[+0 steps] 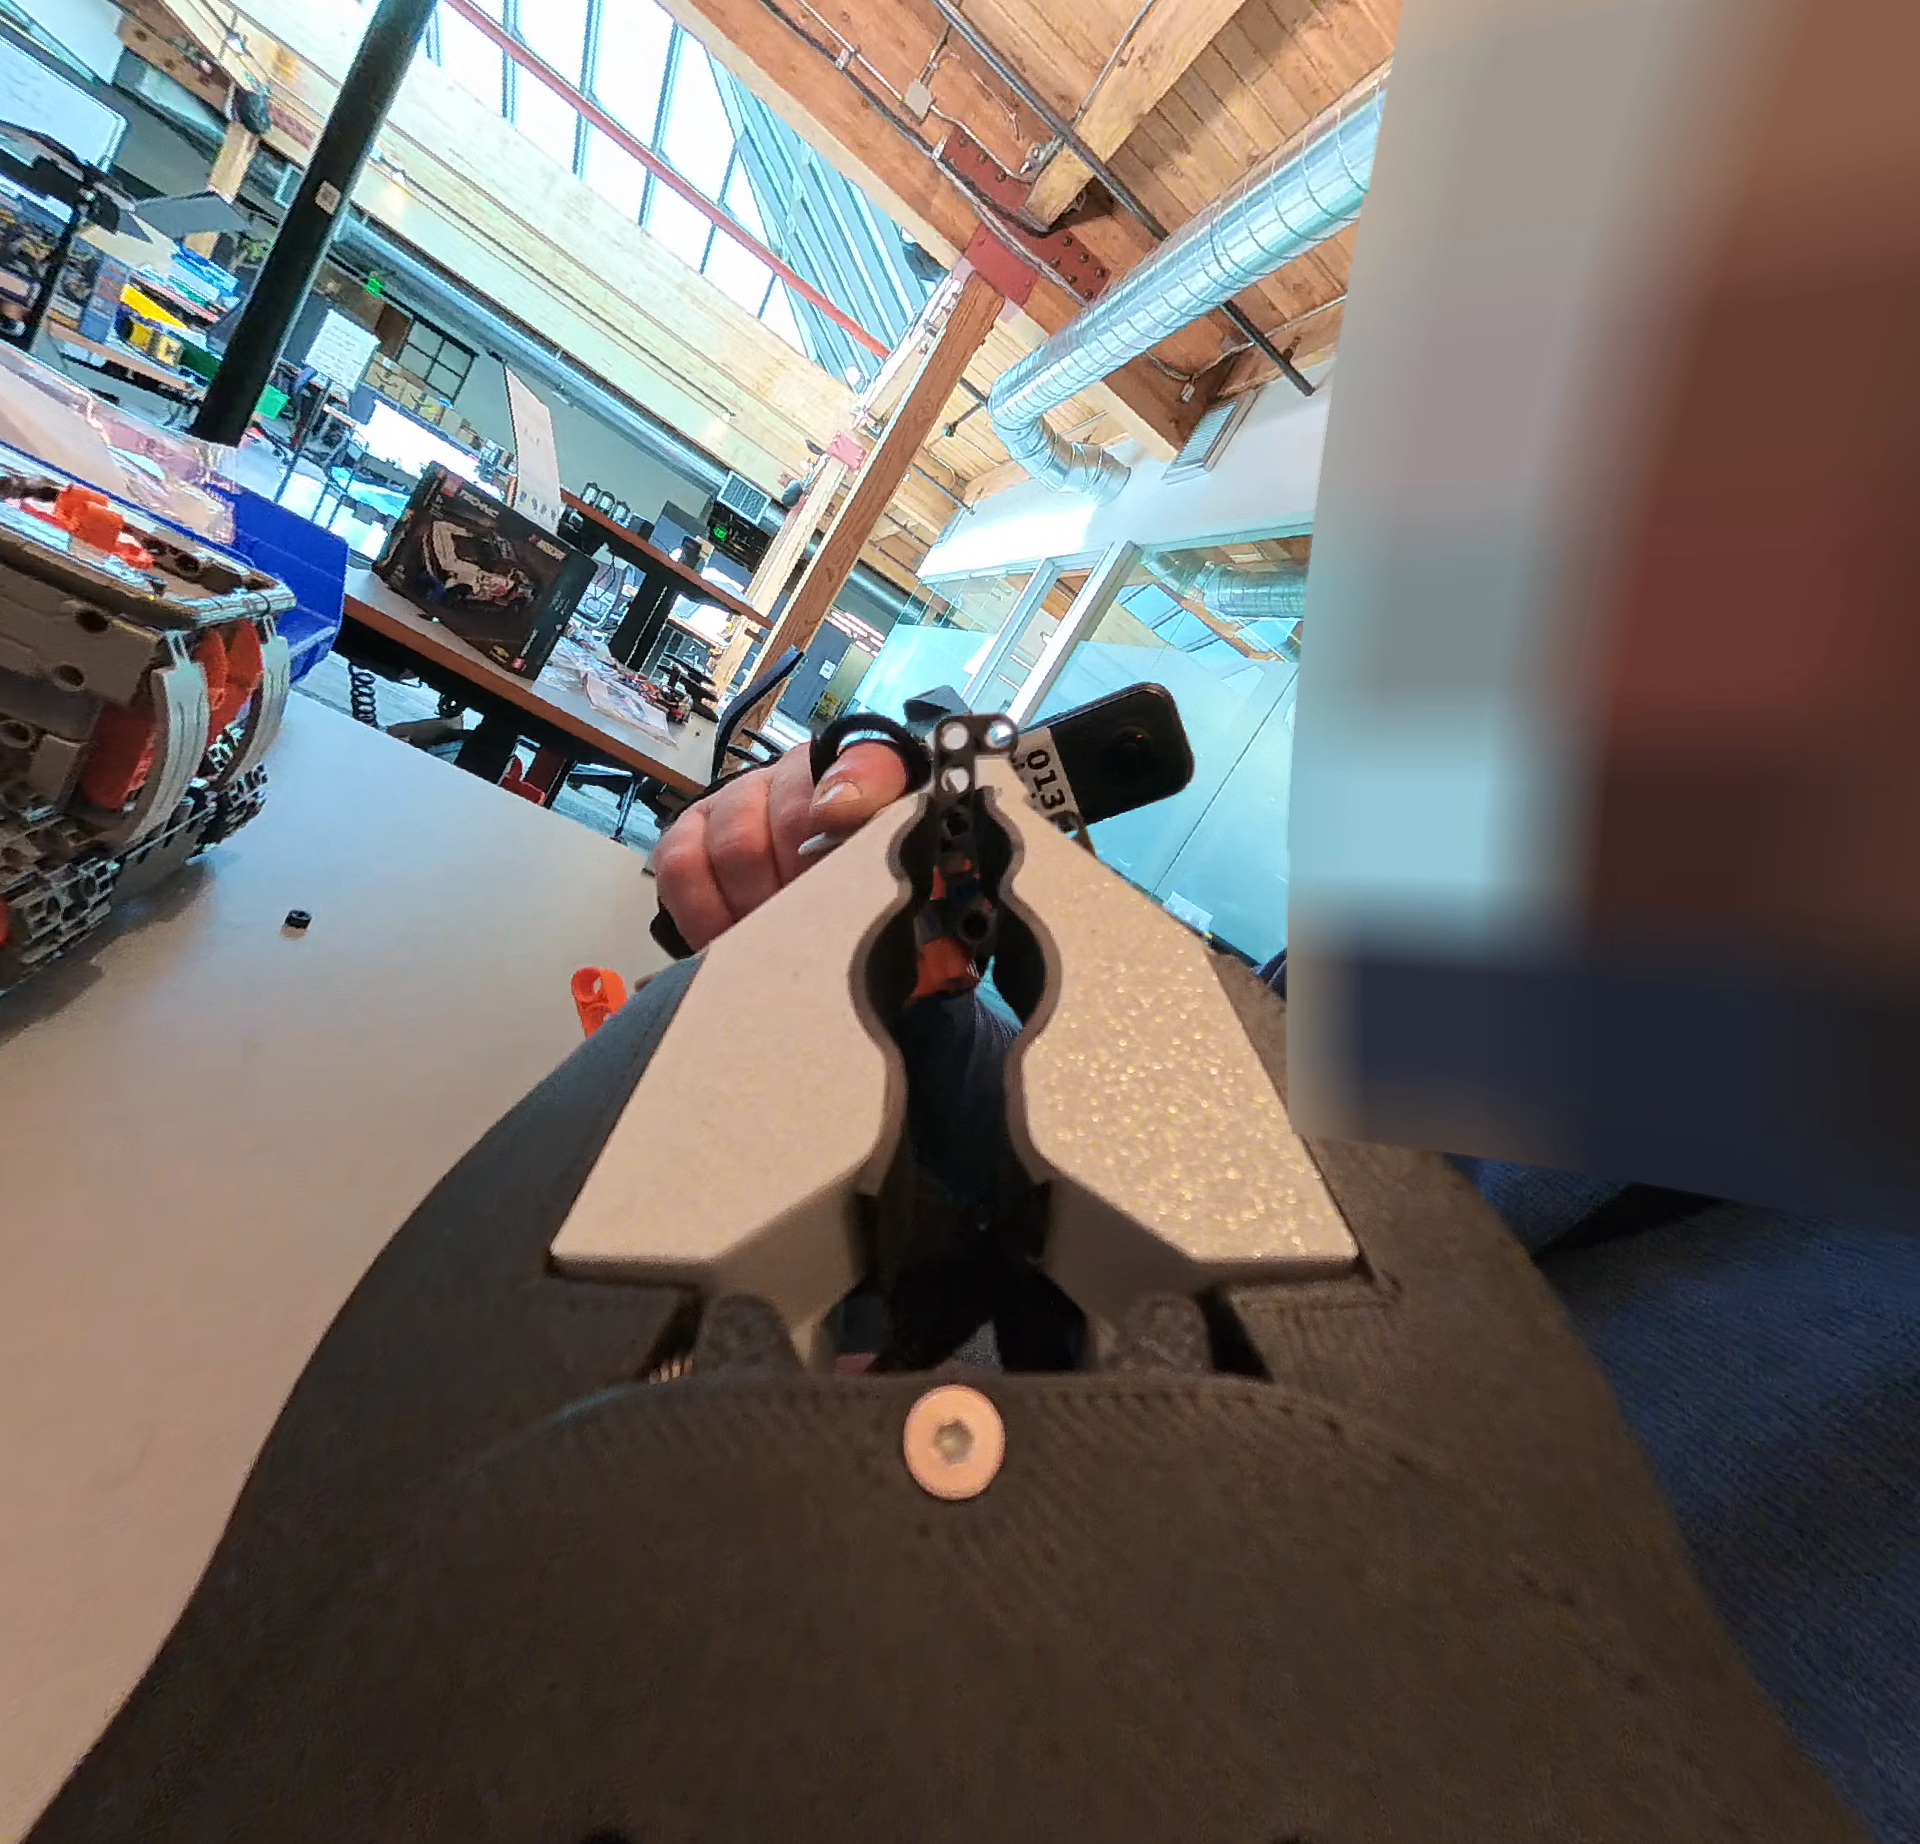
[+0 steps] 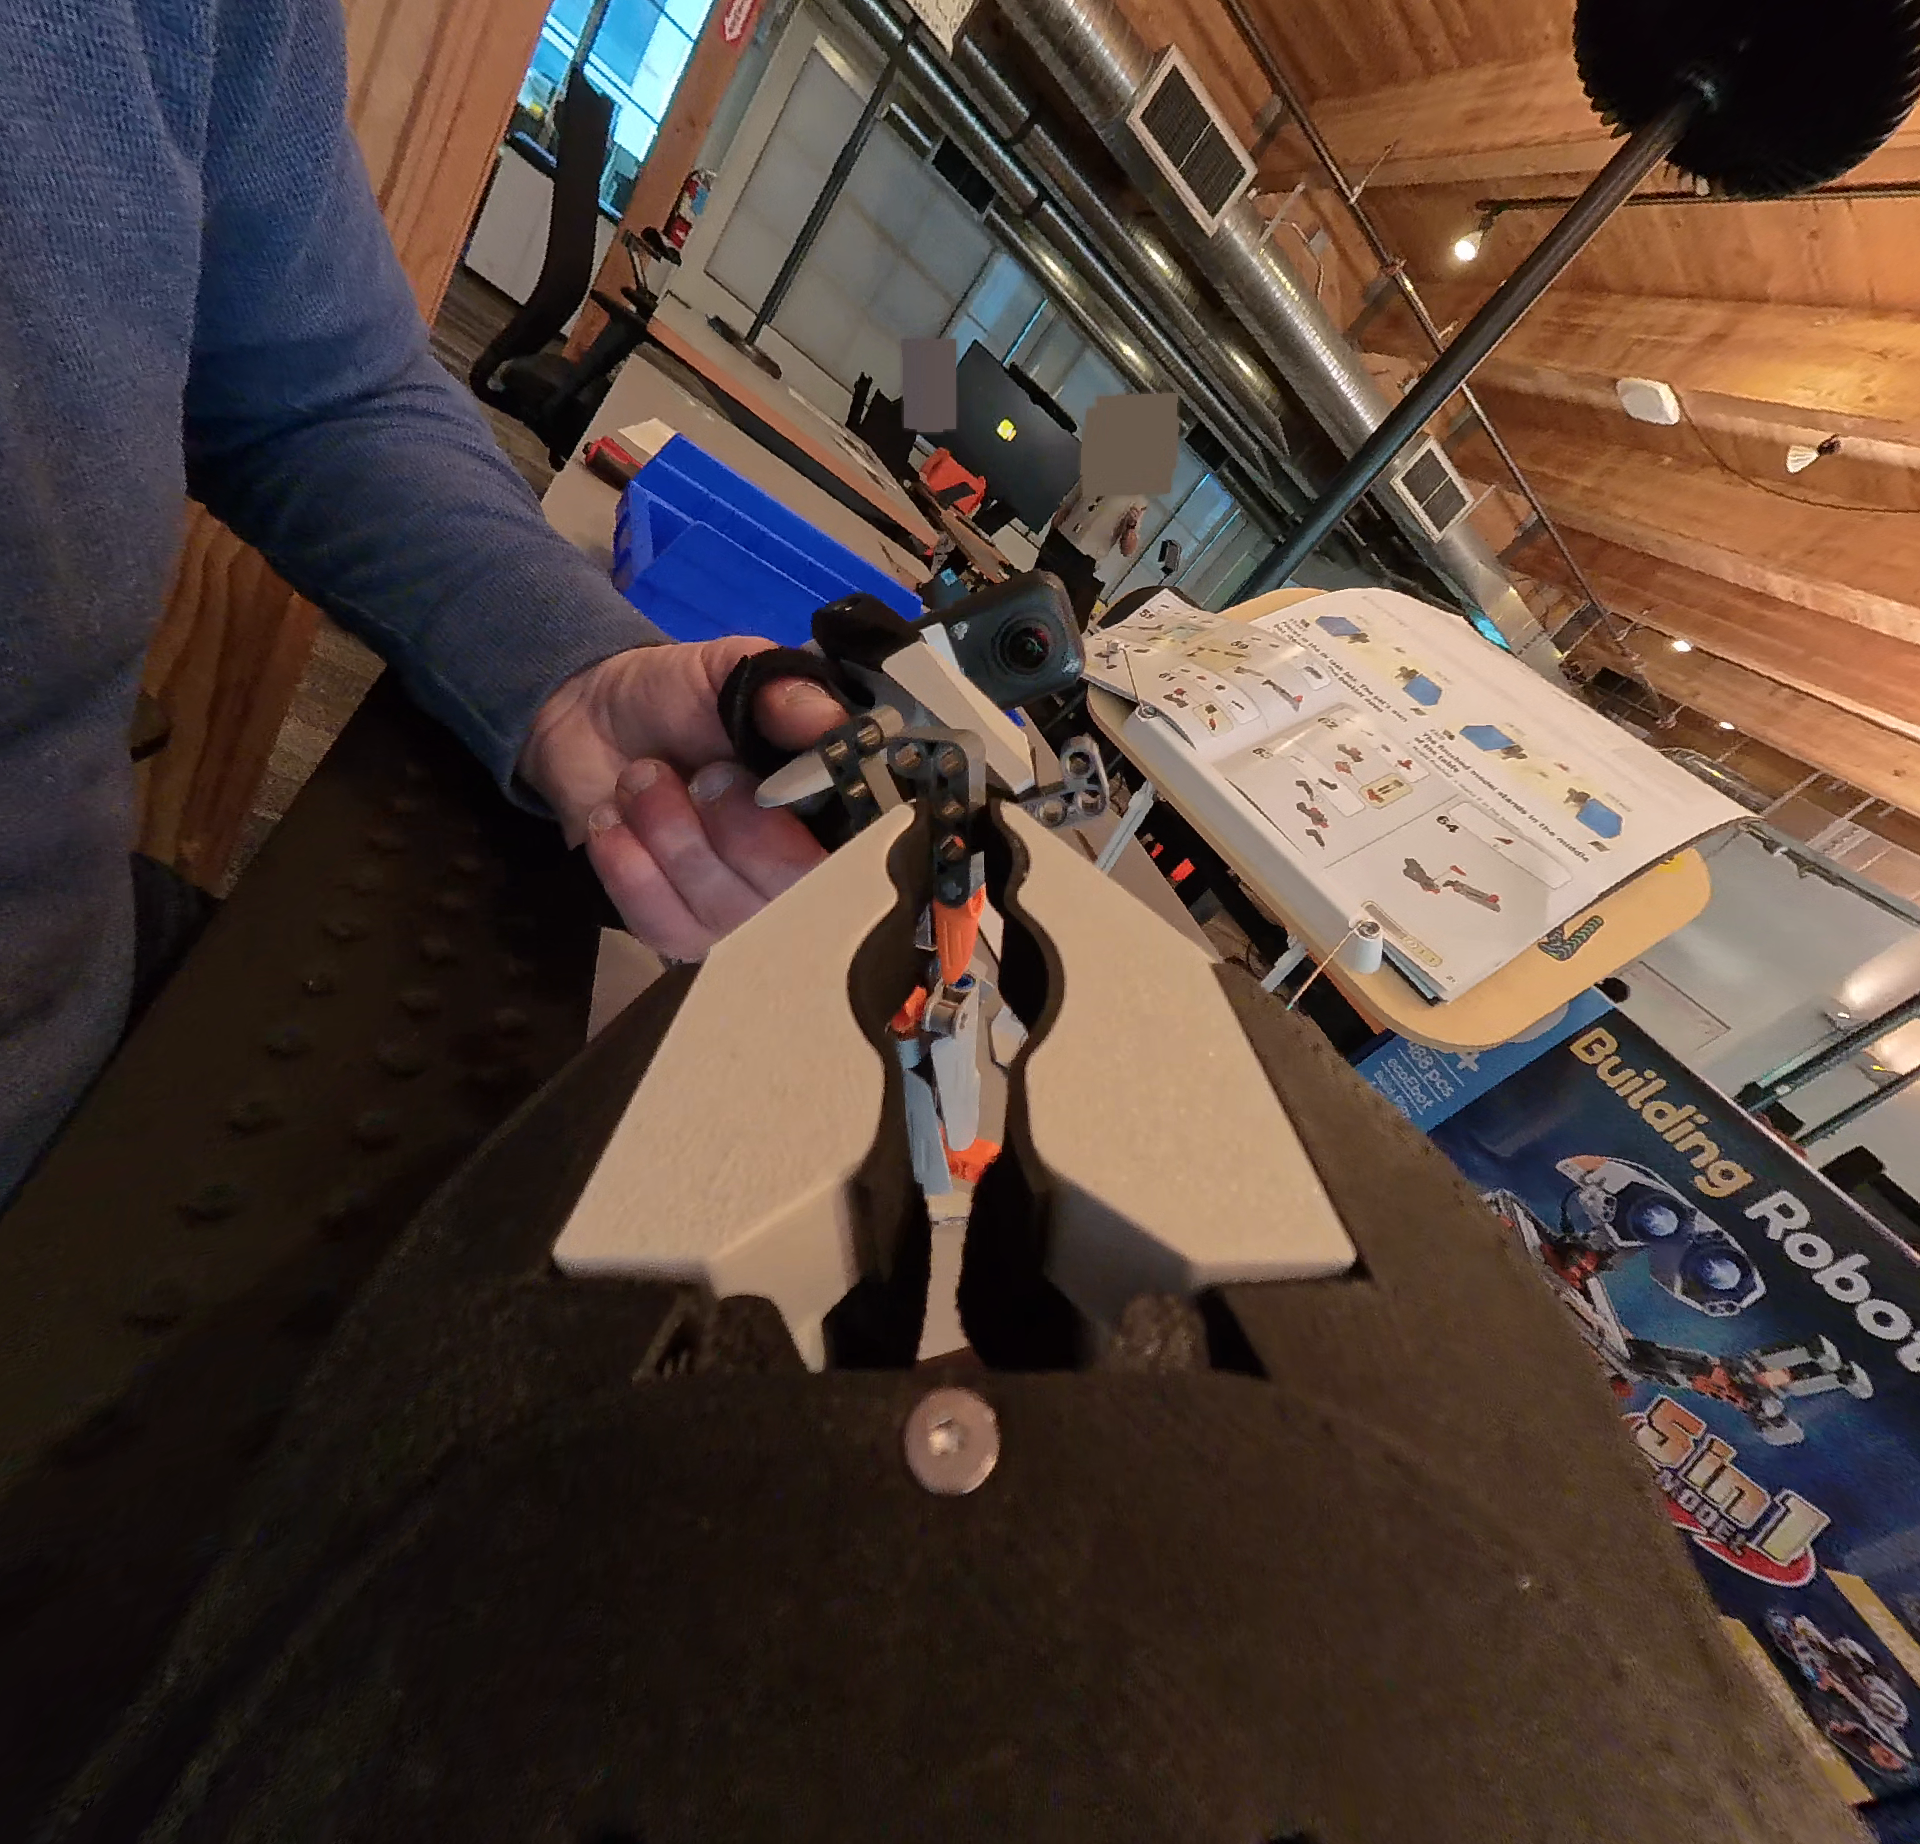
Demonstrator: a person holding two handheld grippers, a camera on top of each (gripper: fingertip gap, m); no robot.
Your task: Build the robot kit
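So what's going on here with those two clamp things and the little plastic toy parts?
A person in a blue sweater is holding a two-finger gripper in each hand, raised above the table. The left gripper and the right gripper are both pinched shut on one small building-block assembly of black, grey and orange pieces, held between them. A larger grey and orange model sits on the table, and an open instruction booklet rests on a stand nearby.
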